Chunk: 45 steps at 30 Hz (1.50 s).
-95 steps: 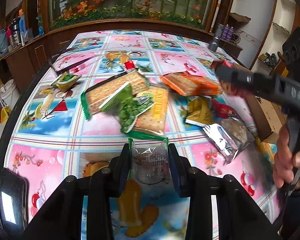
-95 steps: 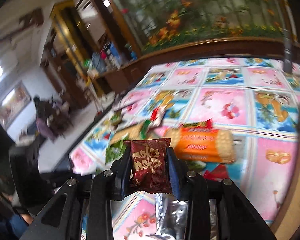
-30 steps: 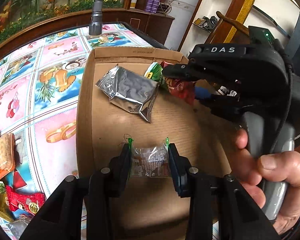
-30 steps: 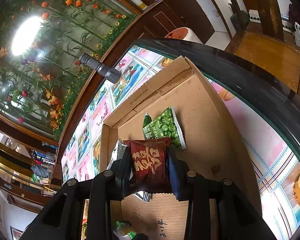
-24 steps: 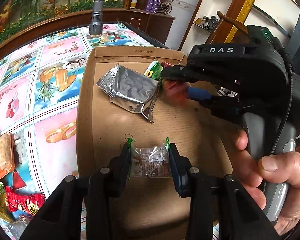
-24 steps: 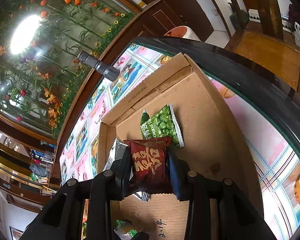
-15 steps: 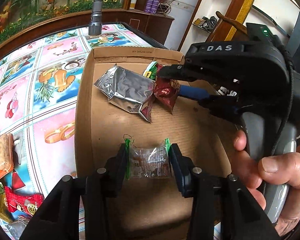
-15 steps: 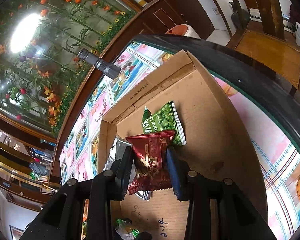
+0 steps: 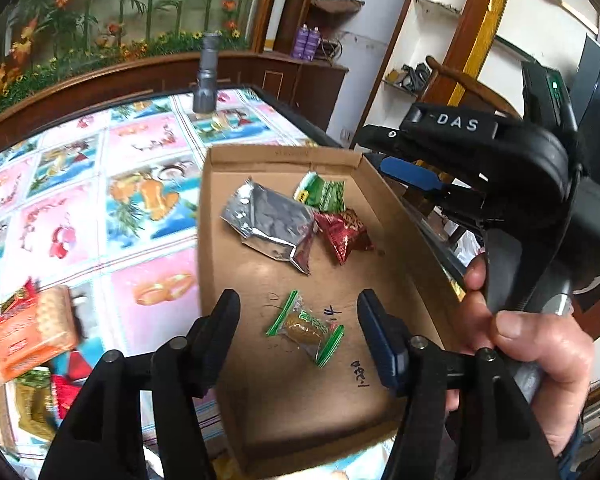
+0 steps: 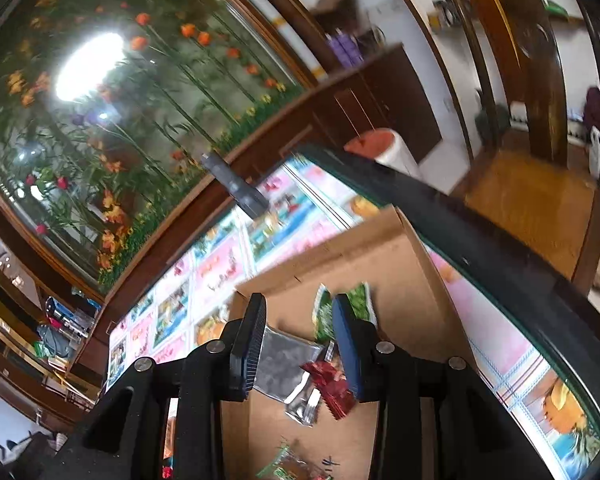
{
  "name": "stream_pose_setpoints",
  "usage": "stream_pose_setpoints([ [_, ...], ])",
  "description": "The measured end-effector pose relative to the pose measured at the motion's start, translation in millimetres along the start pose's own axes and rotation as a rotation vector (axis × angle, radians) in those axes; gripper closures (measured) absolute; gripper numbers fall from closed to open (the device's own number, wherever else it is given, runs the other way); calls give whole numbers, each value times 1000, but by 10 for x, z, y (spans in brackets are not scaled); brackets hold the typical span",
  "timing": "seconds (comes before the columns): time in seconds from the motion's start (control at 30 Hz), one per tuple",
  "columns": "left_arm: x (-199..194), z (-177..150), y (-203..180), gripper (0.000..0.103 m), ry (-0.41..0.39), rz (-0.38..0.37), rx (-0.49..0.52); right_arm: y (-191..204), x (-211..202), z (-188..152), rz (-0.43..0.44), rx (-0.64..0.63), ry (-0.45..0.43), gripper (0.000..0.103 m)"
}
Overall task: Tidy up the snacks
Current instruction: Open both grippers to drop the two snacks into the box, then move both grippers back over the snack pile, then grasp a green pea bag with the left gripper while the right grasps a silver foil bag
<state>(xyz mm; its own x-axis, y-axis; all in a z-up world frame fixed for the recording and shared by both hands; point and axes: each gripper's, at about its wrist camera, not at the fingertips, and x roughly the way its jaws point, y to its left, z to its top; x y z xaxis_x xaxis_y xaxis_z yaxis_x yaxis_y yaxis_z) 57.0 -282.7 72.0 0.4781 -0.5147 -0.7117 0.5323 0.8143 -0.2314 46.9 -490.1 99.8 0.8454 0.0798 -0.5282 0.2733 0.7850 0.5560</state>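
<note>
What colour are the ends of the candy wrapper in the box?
Green, on the candy with a clear middle; left wrist view shows it best.

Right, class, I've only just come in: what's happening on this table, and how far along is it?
A person with a gripper in each hand is sorting snacks into a shallow cardboard box. Both the left gripper and the right gripper are open and empty above it. Four packets lie inside: a clear-wrapped candy, a red packet, a silver pouch and a green packet. More snacks, including an orange cracker pack, wait on the tablecloth.
</note>
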Motion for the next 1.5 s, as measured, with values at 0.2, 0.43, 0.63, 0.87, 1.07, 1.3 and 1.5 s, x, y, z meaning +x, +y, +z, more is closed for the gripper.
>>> stream_pose_setpoints([
  [0.2, -297, -34, 179, 41, -45, 7, -25, 138, -57, -22, 47, -45, -44, 60],
  [0.43, -710, -196, 505, 39, -91, 45, -69, 375, -30, -122, 112, -137, -45, 51],
  [0.63, -1089, -410, 894, 37, -132, 101, -139, 590, -10, -254, 151, -218, -30, 42],
  [0.87, -1466, -720, 1499, 36, -165, 175, -272, 916, 33, -522, 201, -350, 3, 41],
  [1.07, -1799, -1075, 2089, 36, -179, 277, -399, 1321, 88, -948, 282, -505, 72, 40],
  [1.3, -1947, -1421, 2772, 36, -151, 271, -660, 1810, 175, -1624, 452, -701, 257, 39],
  [1.5, -1633, -1255, 2649, 36, -77, 255, -587, 1774, 224, -1643, 451, -697, 265, 37],
])
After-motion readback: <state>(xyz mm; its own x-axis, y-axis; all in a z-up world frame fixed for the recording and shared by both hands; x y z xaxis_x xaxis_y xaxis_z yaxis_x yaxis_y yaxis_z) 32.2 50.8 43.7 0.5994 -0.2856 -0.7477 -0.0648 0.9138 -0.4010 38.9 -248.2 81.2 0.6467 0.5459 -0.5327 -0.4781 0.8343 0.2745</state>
